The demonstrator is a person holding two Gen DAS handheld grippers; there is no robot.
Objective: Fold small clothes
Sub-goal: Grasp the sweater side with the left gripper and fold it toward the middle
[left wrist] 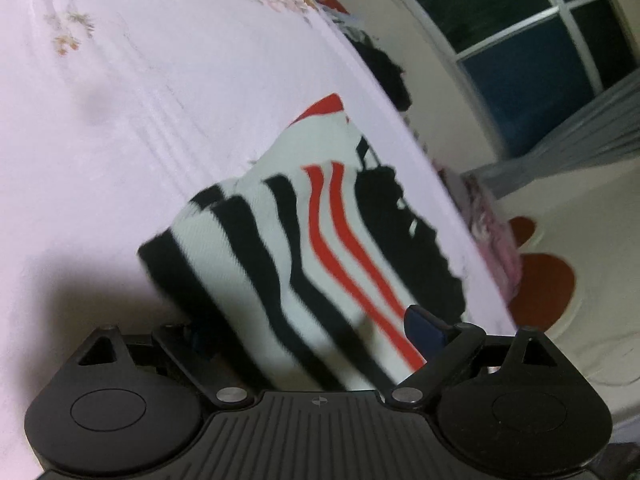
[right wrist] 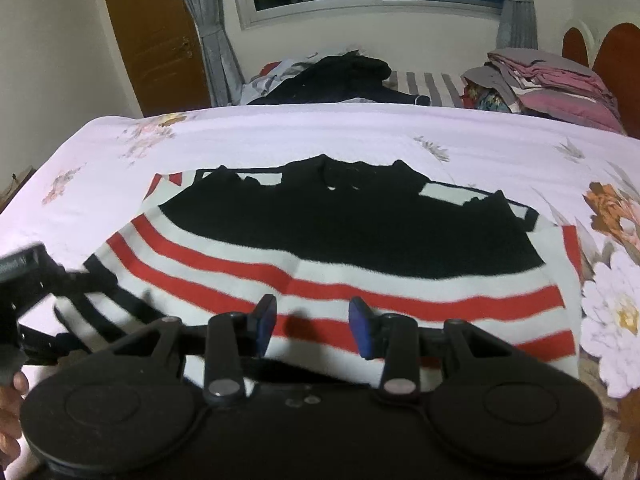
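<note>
A small sweater [right wrist: 320, 232] lies spread on the pink floral bed sheet [right wrist: 280, 132], with a black top, red and white stripes below and black stripes at the hem. My right gripper [right wrist: 312, 324] hovers over its near hem, open, with nothing between the blue pads [right wrist: 362, 328]. My left gripper [right wrist: 28, 276] is at the sweater's near left corner. In the left wrist view the striped sweater [left wrist: 280, 240] fills the gap of the left gripper [left wrist: 308, 328], whose jaws stand wide. One blue pad [left wrist: 424, 332] shows beside the cloth; the other is hidden under it.
A heap of dark clothes [right wrist: 340, 76] and a folded stack of pink and grey clothes [right wrist: 552, 84] lie beyond the bed's far edge. A wooden door [right wrist: 152, 40] and a window are behind. A person's hand [right wrist: 12, 400] shows at the lower left.
</note>
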